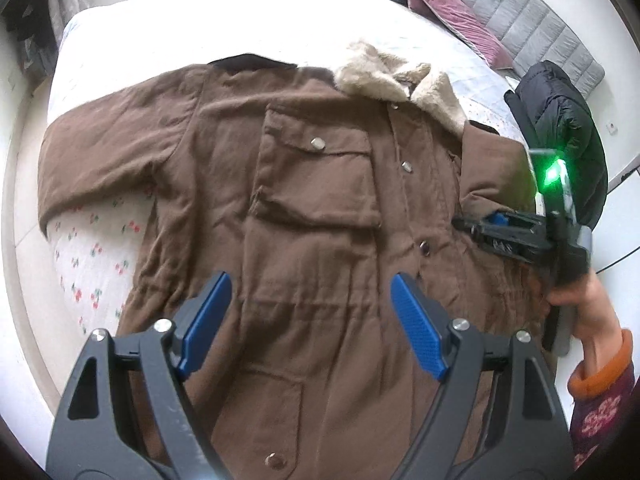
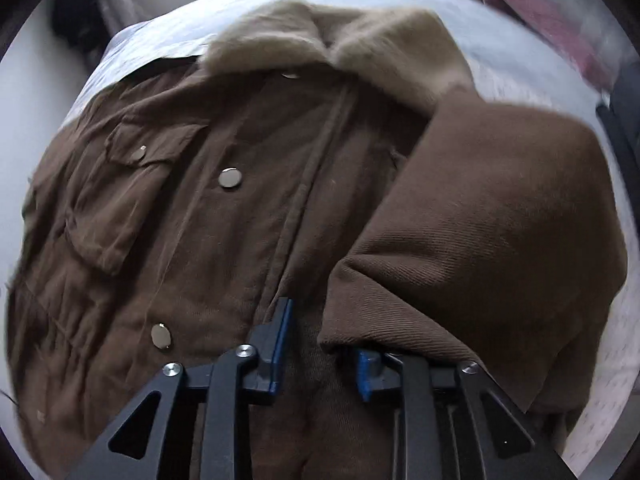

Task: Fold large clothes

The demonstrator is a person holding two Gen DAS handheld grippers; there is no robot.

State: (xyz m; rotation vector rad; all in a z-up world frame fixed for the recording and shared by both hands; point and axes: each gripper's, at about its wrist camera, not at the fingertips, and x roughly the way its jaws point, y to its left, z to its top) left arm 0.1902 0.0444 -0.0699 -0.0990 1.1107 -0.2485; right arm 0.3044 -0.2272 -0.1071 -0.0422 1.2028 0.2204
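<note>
With the brown coat (image 1: pixel 304 208) flat on the bed (image 1: pixel 168 32), its sleeve (image 2: pixel 480 216) folded over beside the fur collar (image 2: pixel 320 36), I judge my right hand-held gripper (image 2: pixel 320 344), parted around the cuff, should release cleanly while the left hand-held gripper (image 1: pixel 308 320) hovers open, empty.

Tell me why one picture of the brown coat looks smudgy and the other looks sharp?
In the right wrist view the coat is smeared, most at the edges, and looks dim, likely from the camera moving fast. In the left wrist view the coat is crisp and brightly lit, the white bed glares, and a green light glows on the right gripper. Both views bulge like a fishbowl.
</note>
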